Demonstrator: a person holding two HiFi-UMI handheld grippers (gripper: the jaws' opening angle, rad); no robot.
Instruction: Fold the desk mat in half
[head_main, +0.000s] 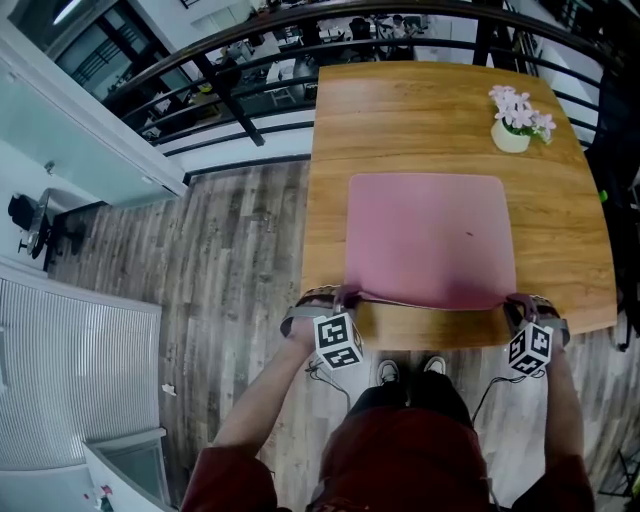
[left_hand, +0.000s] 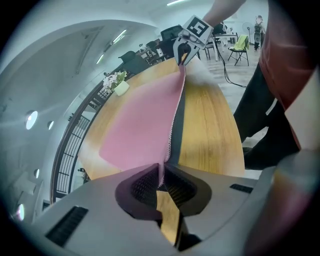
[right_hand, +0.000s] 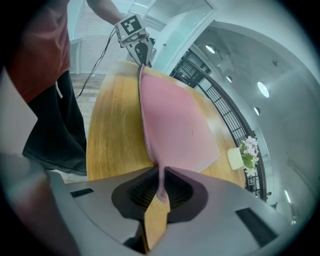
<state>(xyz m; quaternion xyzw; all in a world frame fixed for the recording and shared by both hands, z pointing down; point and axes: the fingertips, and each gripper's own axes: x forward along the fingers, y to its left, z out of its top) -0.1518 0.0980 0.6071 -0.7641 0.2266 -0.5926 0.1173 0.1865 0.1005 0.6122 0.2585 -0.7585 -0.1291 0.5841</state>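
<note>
A pink desk mat (head_main: 430, 240) lies on the wooden table (head_main: 560, 230), its near edge raised off the wood. My left gripper (head_main: 343, 298) is shut on the mat's near left corner, and the pink edge (left_hand: 161, 175) runs in between the dark pads. My right gripper (head_main: 516, 303) is shut on the near right corner, where the mat (right_hand: 175, 125) hangs pinched at the corner tip (right_hand: 161, 192). Each gripper view shows the other gripper at the far end of the lifted edge: the right gripper (left_hand: 184, 52) and the left gripper (right_hand: 141, 54).
A small white pot of pink flowers (head_main: 517, 122) stands at the table's far right corner, beyond the mat. A dark railing (head_main: 250, 70) runs behind the table. Plank floor (head_main: 230, 250) lies to the left. The person's feet (head_main: 408, 370) stand at the table's near edge.
</note>
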